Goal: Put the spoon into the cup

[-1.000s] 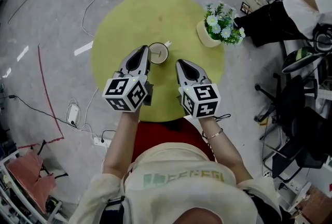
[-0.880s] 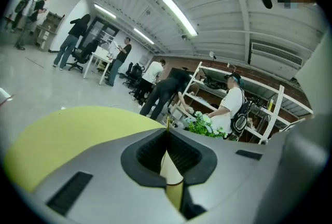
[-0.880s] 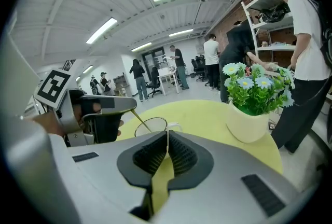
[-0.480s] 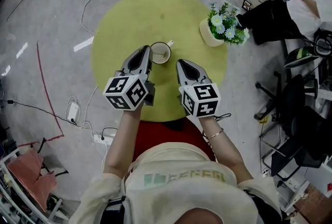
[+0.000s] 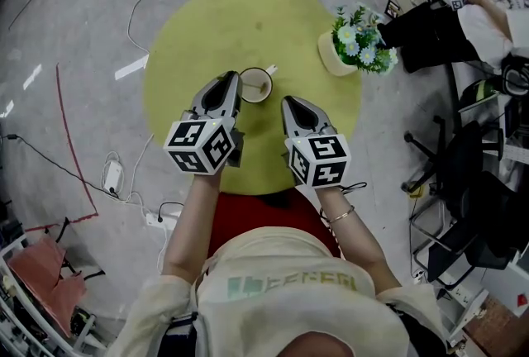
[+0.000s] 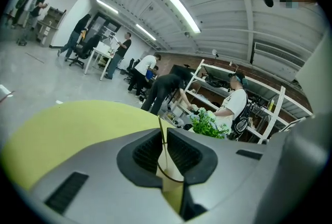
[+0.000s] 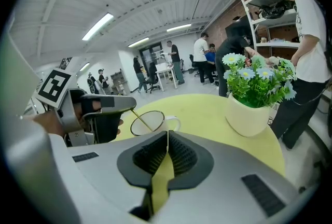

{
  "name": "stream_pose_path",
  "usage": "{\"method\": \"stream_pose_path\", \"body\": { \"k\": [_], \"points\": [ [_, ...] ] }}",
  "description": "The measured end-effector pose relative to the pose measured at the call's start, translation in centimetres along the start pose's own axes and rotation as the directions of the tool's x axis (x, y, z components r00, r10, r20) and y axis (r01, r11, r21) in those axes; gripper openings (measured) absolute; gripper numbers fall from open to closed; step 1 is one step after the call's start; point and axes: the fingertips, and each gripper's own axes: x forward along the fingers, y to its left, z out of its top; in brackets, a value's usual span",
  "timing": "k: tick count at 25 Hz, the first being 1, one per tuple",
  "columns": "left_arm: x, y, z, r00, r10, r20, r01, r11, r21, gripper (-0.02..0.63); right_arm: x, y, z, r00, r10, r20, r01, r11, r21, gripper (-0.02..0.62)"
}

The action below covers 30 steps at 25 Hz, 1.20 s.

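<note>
A white cup point(image 5: 255, 85) stands near the middle of the round yellow table point(image 5: 207, 25). My left gripper point(image 5: 229, 80) sits just left of the cup, shut on a thin gold spoon point(image 7: 139, 118). The spoon's handle slants from the left gripper point(image 7: 129, 105) down into the cup point(image 7: 153, 123). In the left gripper view the handle point(image 6: 160, 132) runs upright between the nearly touching jaws. My right gripper point(image 5: 290, 102) hovers to the right of the cup and a little nearer to me, shut and empty point(image 7: 167, 136).
A pale pot of flowers point(image 5: 352, 42) stands at the table's right edge, seen also as the pot point(image 7: 252, 108) in the right gripper view. A person in black point(image 5: 430, 25) bends beyond it. Office chairs point(image 5: 471, 182) stand on the right, cables point(image 5: 116, 178) on the floor at left.
</note>
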Motion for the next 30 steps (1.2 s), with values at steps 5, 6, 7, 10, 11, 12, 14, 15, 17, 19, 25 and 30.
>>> {"method": "stream_pose_path", "body": {
  "k": [5,6,7,10,11,12,14,15,17,19,25,30],
  "points": [
    [0.1,0.3,-0.1,1.000,0.023,-0.002,-0.023,1.000,0.008,0.026,0.1,-0.2,-0.1,1.000,0.003,-0.005,-0.003,1.000,0.001,0.037],
    [0.1,0.4,-0.1,1.000,0.028,-0.003,-0.028,1.000,0.007,0.026,0.1,-0.2,-0.1,1.000,0.004,-0.007,-0.004,1.000,0.001,0.037],
    [0.1,0.6,-0.1,0.999,0.033,-0.004,-0.033,0.999,0.007,0.028,0.2,-0.2,-0.1,1.000,0.004,-0.008,-0.004,1.000,0.000,0.037],
    [0.0,0.9,-0.3,0.999,0.043,-0.012,-0.043,0.999,0.013,0.048,0.2,-0.2,-0.2,1.000,0.007,-0.011,-0.008,1.000,-0.001,0.037],
    [-0.1,0.9,-0.4,0.999,0.045,-0.015,-0.045,0.999,0.016,0.065,0.1,-0.1,-0.3,1.000,0.009,-0.012,-0.009,1.000,-0.001,0.037],
    [-0.2,0.9,-0.5,0.999,0.048,-0.017,-0.047,0.999,0.018,0.074,0.1,-0.1,-0.4,1.000,0.011,-0.013,-0.011,1.000,-0.001,0.037],
    [-0.3,1.0,-0.6,0.999,0.050,-0.018,-0.050,0.999,0.019,0.083,0.0,0.1,-0.5,1.000,0.013,-0.014,-0.013,1.000,-0.002,0.037],
    [-0.4,1.0,-0.6,0.999,0.051,-0.019,-0.051,0.999,0.019,0.091,0.0,0.1,-0.4,1.000,0.014,-0.015,-0.014,1.000,-0.003,0.037],
    [-0.6,1.1,-0.6,0.998,0.052,-0.019,-0.051,0.999,0.016,0.107,0.0,0.3,-0.5,1.000,0.016,-0.016,-0.016,1.000,-0.005,0.037],
    [-0.9,1.1,-0.8,0.998,0.052,-0.021,-0.052,0.999,0.015,0.118,-0.1,0.4,-0.5,1.000,0.018,-0.017,-0.019,1.000,-0.007,0.037],
    [-2.0,0.9,-1.5,0.998,0.056,-0.034,-0.055,0.998,0.020,0.123,-0.3,0.8,-1.0,1.000,0.020,-0.020,-0.020,1.000,-0.008,0.037],
    [-3.0,0.8,-2.4,0.997,0.063,-0.043,-0.062,0.998,0.022,0.123,-0.8,1.0,-1.6,1.000,0.021,-0.017,-0.021,1.000,-0.009,0.037]
  ]
}}
